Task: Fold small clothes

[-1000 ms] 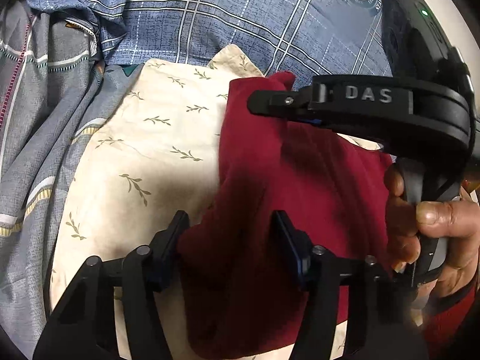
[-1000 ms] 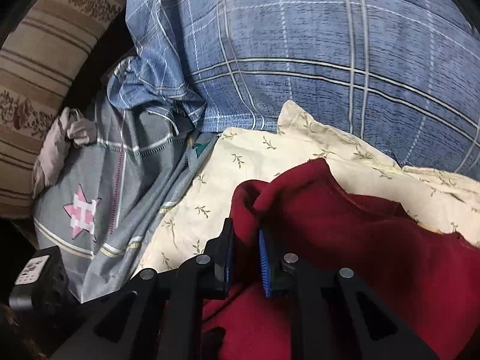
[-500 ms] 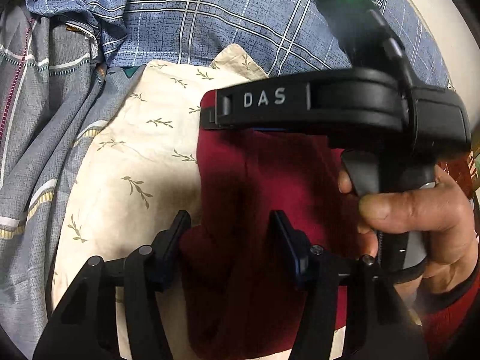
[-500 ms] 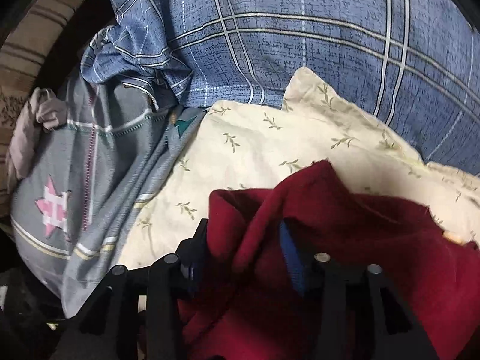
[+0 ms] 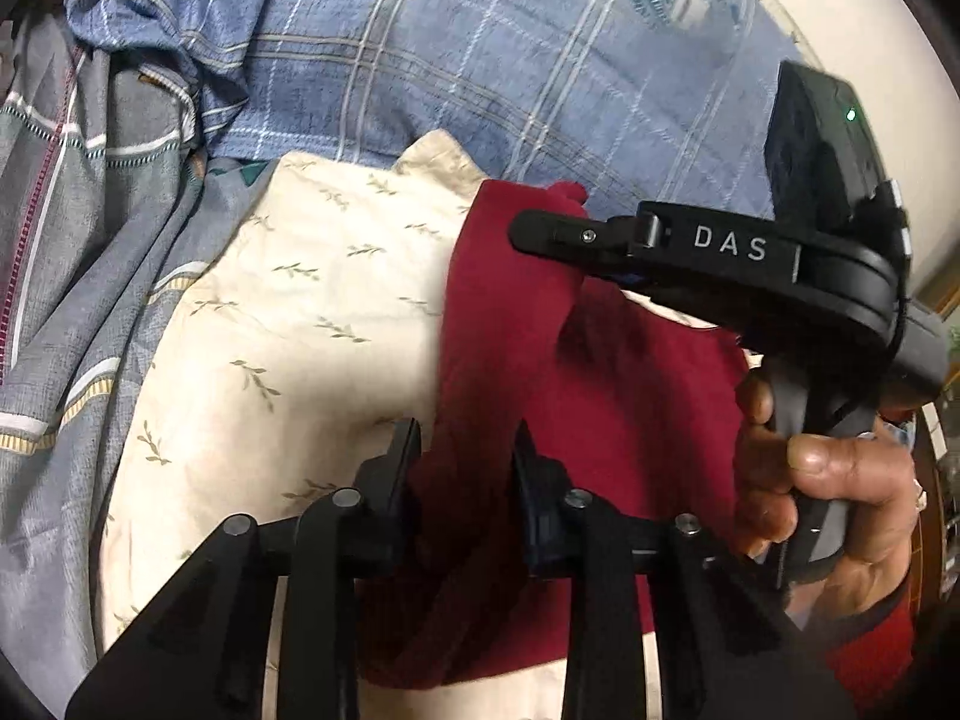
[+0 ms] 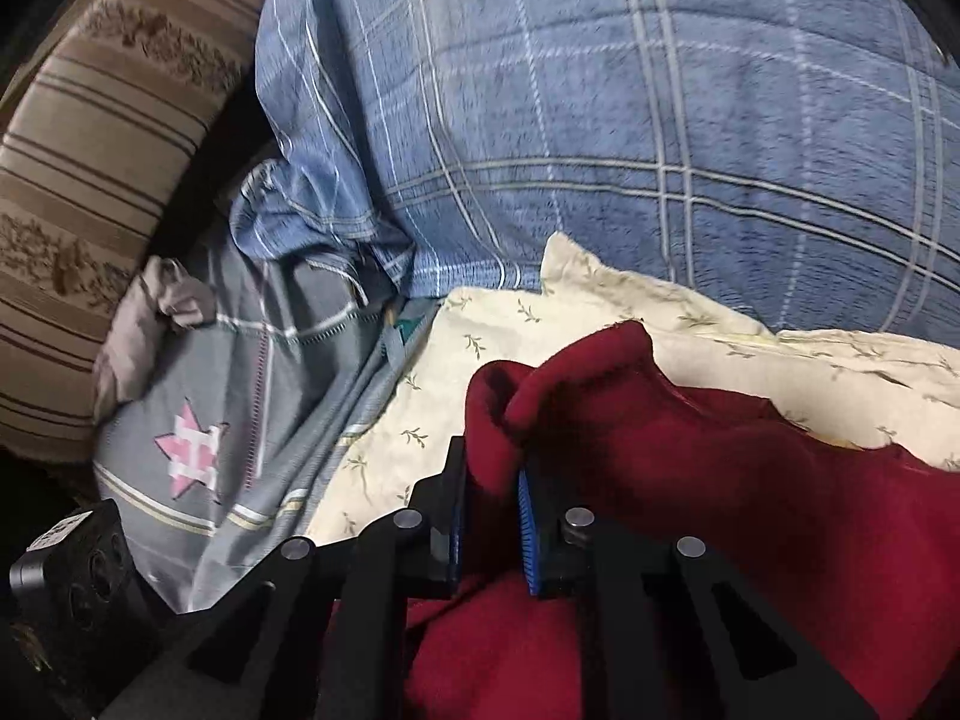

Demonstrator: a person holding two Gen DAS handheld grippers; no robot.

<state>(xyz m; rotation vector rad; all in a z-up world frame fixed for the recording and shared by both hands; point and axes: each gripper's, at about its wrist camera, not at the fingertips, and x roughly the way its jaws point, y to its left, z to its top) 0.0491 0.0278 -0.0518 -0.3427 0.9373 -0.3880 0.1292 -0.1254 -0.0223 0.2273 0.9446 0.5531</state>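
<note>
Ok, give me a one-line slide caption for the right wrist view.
Right gripper closing on a bunched edge of the dark red garment, over a cream leaf-print cloth.

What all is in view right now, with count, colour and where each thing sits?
Red garment: one, dark red, lying on the cream cloth, pinched at two spots.
Cream cloth: one, cream with green sprigs, under the red garment.
Blue plaid fabric: one, blue with pale lines, behind the cream cloth.
Grey fabric: one, grey with a pink star, left of the cream cloth.
Striped cushion: one, tan and brown, far left.
Left gripper: black, closing on the garment's near edge.
Right gripper: black, blue pads, closing on a raised fold.
Hand: one, gripping the right gripper's handle.
</note>
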